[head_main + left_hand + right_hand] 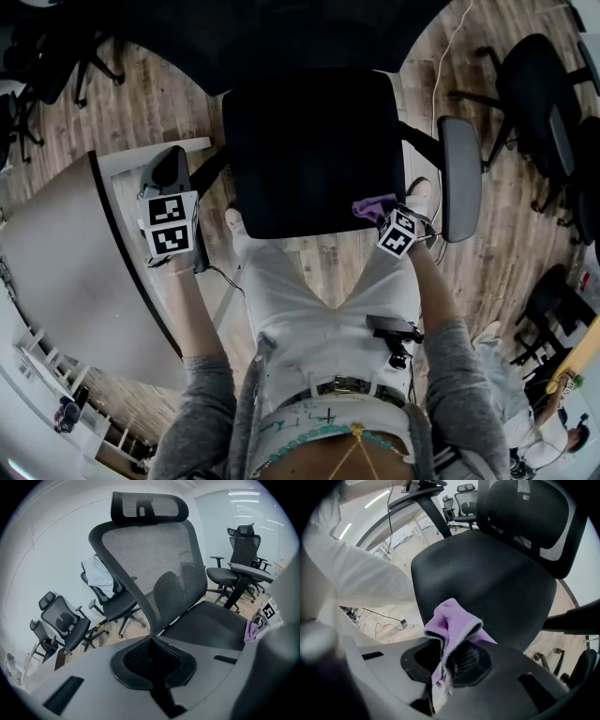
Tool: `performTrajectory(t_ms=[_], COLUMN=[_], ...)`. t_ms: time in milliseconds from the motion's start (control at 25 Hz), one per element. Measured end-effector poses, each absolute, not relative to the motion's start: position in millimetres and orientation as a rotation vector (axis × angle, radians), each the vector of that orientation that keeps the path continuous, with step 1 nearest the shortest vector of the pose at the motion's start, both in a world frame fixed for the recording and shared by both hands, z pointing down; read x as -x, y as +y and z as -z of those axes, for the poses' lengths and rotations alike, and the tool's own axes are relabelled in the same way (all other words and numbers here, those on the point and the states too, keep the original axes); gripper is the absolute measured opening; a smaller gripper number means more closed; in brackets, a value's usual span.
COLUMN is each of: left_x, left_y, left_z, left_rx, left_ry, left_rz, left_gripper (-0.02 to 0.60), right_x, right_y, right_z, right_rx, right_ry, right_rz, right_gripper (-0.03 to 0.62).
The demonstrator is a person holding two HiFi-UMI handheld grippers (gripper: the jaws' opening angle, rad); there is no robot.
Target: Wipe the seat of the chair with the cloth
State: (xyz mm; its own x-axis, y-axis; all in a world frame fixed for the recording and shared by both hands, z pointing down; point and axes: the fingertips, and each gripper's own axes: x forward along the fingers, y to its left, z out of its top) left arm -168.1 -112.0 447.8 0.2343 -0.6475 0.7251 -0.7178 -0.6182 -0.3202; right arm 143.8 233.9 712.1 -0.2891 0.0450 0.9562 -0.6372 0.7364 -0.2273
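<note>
The black office chair's seat (314, 155) lies straight below me. In the head view my right gripper (394, 225) is at the seat's front right corner, shut on a purple cloth (373, 206). The right gripper view shows the cloth (452, 625) pinched between the jaws and bunched above them, just over the seat (487, 578). My left gripper (178, 192) is off the seat's left side, by the left armrest (171, 169). Its pads (140, 660) meet with nothing between them. From there I see the mesh backrest (150, 569), the seat (211, 625) and the cloth (251, 631).
The right armrest (460, 178) stands beside the right gripper. A white desk (56, 244) fills the left. Other office chairs (539, 84) stand at the right, more chairs (65, 620) behind. A cable (448, 47) runs over the wood floor. A person's legs (534, 427) show bottom right.
</note>
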Motion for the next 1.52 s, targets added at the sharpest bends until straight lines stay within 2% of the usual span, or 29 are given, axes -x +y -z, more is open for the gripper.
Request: performTrajectory(t_ms=[720,1280,1520], left_x=[157,111,90], left_y=[-87,-43,-25], left_z=[-445,-416,-403], left_rx=[-2.426,-2.433,-2.478], left_ry=[-1.279,-1.186,-1.162], left_rz=[-1.336,-1.042,-1.005], left_gripper=[0.003,0.003,0.003], right_x=[-99,-72,-64], right_y=[162,111,92], right_z=[-636,-547,-508], right_rx=[-0.553,-0.639,-0.701], right_ry=[-1.888,-2.008,-2.061], right_rz=[-0.667,-0.64,-0.654], right_gripper=[0.048,0.048,0.048])
